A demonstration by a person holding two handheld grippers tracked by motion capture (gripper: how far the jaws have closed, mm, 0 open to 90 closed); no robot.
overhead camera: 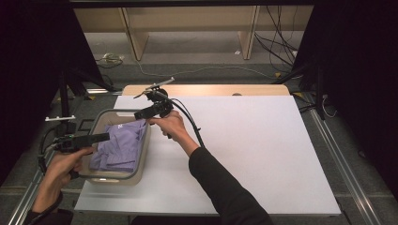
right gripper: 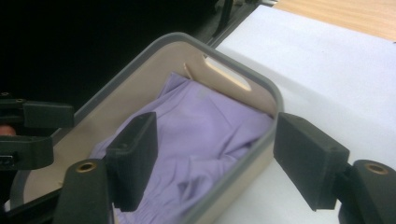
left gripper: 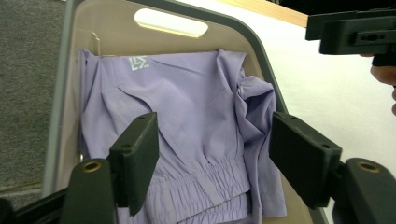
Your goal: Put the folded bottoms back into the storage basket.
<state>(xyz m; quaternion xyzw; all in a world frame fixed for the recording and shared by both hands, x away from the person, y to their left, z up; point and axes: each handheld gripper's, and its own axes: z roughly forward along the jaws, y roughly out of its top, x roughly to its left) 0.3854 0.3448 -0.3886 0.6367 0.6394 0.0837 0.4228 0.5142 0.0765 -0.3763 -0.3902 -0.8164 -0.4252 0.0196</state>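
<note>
The folded lilac garment [left gripper: 187,126] lies in the beige bin [overhead camera: 141,161] at the table's left. The left gripper view shows its white logo and elastic waistband; left gripper [left gripper: 212,154] and right gripper [right gripper: 215,154] hover released, jaws empty

basket [overhead camera: 143,154]: left edge of table [overhead camera: 244,140], lower left of frame | garment [overhead camera: 119,145]: folded inside basket | left gripper [overhead camera: 104,137] over its left rim | right gripper [overhead camera: 141,114] over its far rim

The bin's rim [overhead camera: 145,140] walls in the folded garment [overhead camera: 119,145]; open white tabletop [overhead camera: 253,140] lies beside it.
</note>
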